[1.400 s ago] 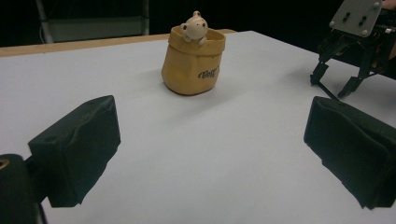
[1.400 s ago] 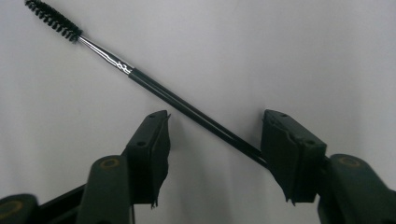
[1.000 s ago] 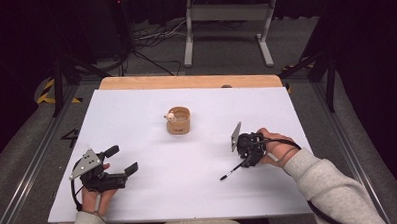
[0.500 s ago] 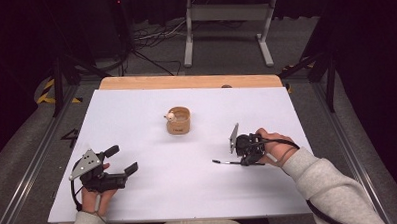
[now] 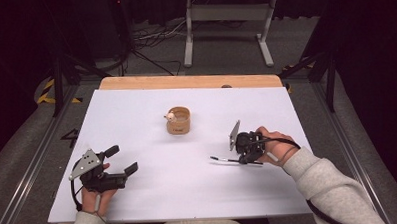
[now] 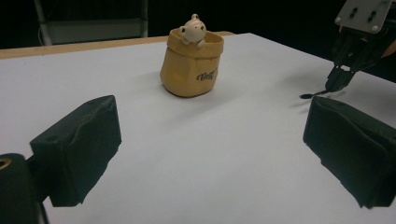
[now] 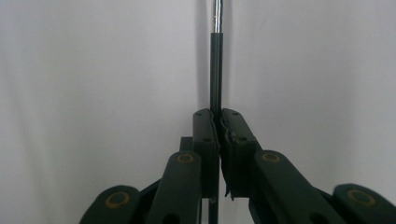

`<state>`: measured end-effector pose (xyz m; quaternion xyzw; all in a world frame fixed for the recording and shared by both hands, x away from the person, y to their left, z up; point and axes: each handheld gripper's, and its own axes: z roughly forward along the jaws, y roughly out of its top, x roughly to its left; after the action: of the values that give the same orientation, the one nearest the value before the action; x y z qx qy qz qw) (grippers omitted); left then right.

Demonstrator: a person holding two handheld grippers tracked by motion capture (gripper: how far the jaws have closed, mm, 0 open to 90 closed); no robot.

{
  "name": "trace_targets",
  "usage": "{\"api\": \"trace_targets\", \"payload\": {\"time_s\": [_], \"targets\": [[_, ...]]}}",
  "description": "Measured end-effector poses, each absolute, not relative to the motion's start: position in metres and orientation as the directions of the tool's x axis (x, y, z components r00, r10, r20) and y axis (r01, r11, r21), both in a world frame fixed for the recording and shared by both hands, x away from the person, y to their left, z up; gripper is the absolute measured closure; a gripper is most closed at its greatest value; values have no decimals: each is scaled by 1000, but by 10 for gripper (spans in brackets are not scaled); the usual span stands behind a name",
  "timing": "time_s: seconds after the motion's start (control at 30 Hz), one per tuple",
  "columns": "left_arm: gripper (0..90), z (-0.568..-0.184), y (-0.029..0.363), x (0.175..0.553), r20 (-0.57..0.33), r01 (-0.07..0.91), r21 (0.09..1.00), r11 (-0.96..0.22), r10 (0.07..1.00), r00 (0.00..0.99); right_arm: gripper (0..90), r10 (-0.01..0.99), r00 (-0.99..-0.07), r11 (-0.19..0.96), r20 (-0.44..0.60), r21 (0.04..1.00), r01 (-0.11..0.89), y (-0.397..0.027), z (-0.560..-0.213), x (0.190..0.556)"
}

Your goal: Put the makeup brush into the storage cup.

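A thin black pen with a silver end (image 5: 223, 159) (image 7: 215, 70) lies nearly level just over the white table top, pointing left. My right gripper (image 5: 242, 158) (image 7: 218, 119) is shut on its shaft. A yellow-brown pot (image 5: 179, 123) (image 6: 190, 70) with a small pale bear figure (image 5: 170, 115) (image 6: 193, 29) on its rim stands mid-table, up and left of the pen. My left gripper (image 5: 122, 159) (image 6: 210, 135) rests near the front left, open and empty, facing the pot. In the left gripper view my right gripper (image 6: 338, 81) is at the far right, with the pen's tip (image 6: 310, 95) below it.
The white sheet (image 5: 154, 193) covers a wooden table whose bare far edge (image 5: 185, 82) shows at the back. A metal stand (image 5: 223, 21) and cables (image 5: 149, 36) sit on the dark floor beyond. Metal rails run along both sides.
The pen in the right gripper has swung from slanting down-left to lying nearly level, pointing left. The right hand shifted slightly. The left gripper has stayed still.
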<state>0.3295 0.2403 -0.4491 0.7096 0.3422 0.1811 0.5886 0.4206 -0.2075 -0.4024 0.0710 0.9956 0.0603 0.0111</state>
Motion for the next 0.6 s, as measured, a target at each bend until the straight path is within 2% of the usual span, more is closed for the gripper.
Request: {"api": "trace_targets", "payload": {"time_s": [0.33,0.6], "targets": [[48,-449,240,329,-146,272,960,-72,698,701,853,173,-984,958,-40,239,158,-209,-383,418],[48,-450,240,330,-147,272,960,-70,699,700,853,208,-975,900,-82,406,159,-213,-364,415]]}}
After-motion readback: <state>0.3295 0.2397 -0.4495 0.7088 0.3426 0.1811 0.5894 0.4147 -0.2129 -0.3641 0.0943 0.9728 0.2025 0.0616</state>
